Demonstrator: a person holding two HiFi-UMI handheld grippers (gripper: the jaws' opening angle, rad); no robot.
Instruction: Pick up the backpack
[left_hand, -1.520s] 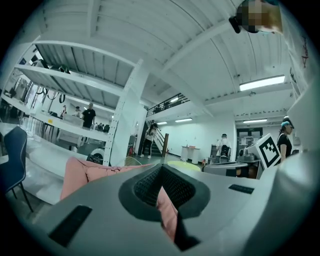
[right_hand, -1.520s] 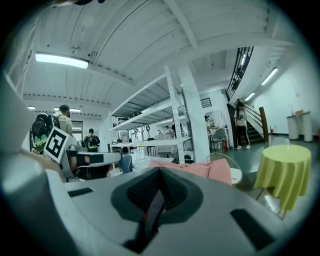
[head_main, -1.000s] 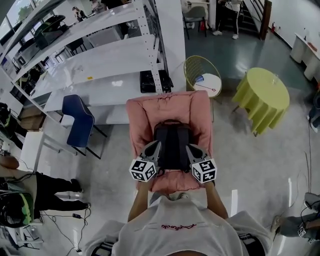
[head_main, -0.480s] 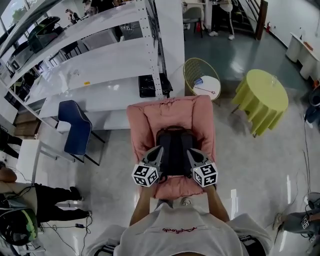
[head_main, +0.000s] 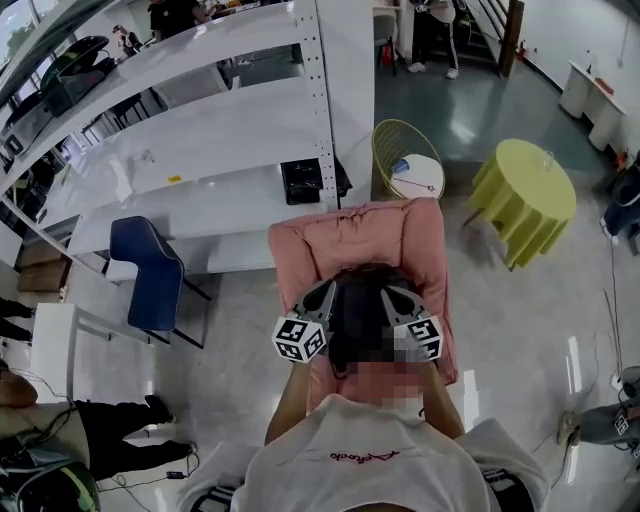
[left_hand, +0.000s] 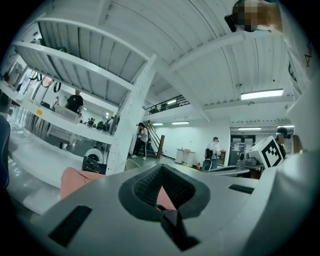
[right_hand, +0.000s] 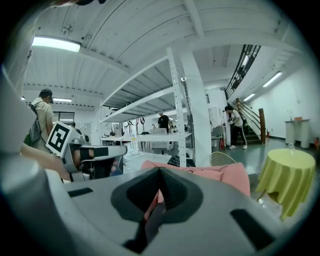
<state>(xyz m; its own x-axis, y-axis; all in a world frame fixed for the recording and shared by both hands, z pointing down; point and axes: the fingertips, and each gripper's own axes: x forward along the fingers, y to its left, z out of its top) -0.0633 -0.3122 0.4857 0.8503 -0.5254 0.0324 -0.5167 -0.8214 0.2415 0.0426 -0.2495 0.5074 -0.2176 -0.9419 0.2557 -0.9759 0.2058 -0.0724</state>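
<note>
As a person stood before a pink armchair (head_main: 350, 235), the dark backpack (head_main: 358, 305) hung between two hand-held grippers, over the seat and close to the person's chest. Whether its base was clear of the cushion could not be told from above. The left gripper (head_main: 322, 297) had its jaws pressed together on a thin dark strap (left_hand: 172, 227), which ran down out of the closed pads. The right gripper (head_main: 395, 297) was clamped the same way on a second dark strap (right_hand: 149, 225). Both tools pointed away from the person, with their marker cubes nearest the body and one at either side of the pack. White shelving (head_main: 200, 130) stood behind the armchair, with a blue chair (head_main: 148, 265) at its left and a black case (head_main: 305, 180) on the floor under the lowest shelf. A round wire chair (head_main: 405, 160) stood just beyond the armchair's right corner. Farther right was a table under a yellow-green cloth (head_main: 525, 190). Other people stood by a staircase in the background.
</note>
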